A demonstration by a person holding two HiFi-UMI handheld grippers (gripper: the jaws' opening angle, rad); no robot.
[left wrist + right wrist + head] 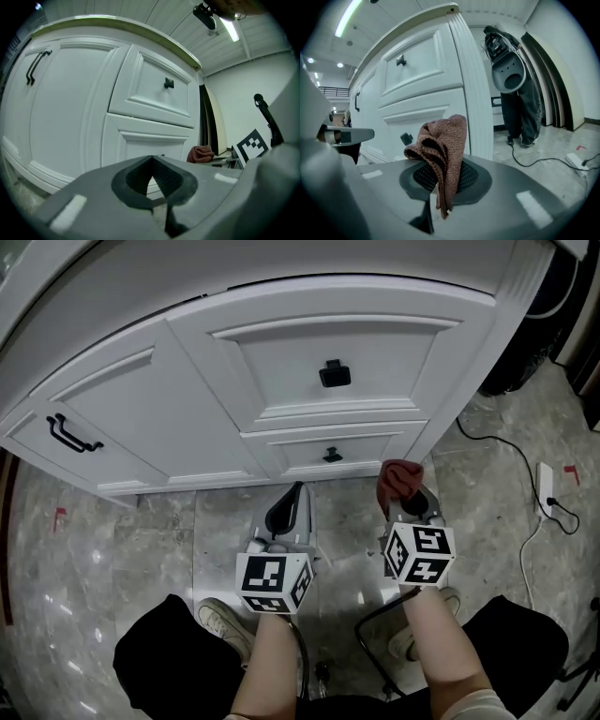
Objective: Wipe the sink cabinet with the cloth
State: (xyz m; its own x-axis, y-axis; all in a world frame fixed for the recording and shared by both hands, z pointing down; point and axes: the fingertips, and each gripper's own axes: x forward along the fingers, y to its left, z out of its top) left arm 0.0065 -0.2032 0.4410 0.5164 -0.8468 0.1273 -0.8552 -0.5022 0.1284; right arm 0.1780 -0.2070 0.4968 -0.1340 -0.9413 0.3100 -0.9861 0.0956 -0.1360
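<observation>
Rust-brown woven cloth (443,145) is pinched in the right claw (440,178), bunched forward to meet the white panelled sink cabinet (141,409); the left claw (151,164) is pressed together, empty.

The reddish-brown knitted cloth (440,145) was pinched, bunched and folded, between the closed jaws of the right gripper (438,180) and held close before the white sink cabinet (281,362), near its lower drawer (330,451); the panelled fronts were shut and fitted with black handles (335,374)
</observation>
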